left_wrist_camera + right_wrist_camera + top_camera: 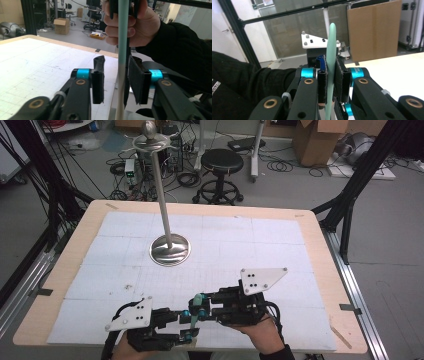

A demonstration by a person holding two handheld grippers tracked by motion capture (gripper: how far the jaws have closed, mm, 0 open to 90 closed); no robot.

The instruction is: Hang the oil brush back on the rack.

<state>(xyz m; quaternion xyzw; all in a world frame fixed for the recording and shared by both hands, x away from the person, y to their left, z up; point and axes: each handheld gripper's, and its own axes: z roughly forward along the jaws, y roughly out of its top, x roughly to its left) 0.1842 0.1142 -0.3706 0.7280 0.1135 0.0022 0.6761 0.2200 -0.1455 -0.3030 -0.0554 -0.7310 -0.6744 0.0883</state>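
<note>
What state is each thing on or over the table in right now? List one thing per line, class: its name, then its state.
Green strip: thin, held off the table, clamped edge-on.
Right gripper: shut on the green strip.
Left gripper: open, pads apart either side of the strip, not pressing.
Metal stand: upright on its round base, untouched.
Table: covered by a white gridded mat.

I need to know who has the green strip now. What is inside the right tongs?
The pale green strip stands between the right tongs, both pads pressing it. Its lower end passes between the left tongs, whose pads stand apart from it. The part between the right pads is covered.
</note>
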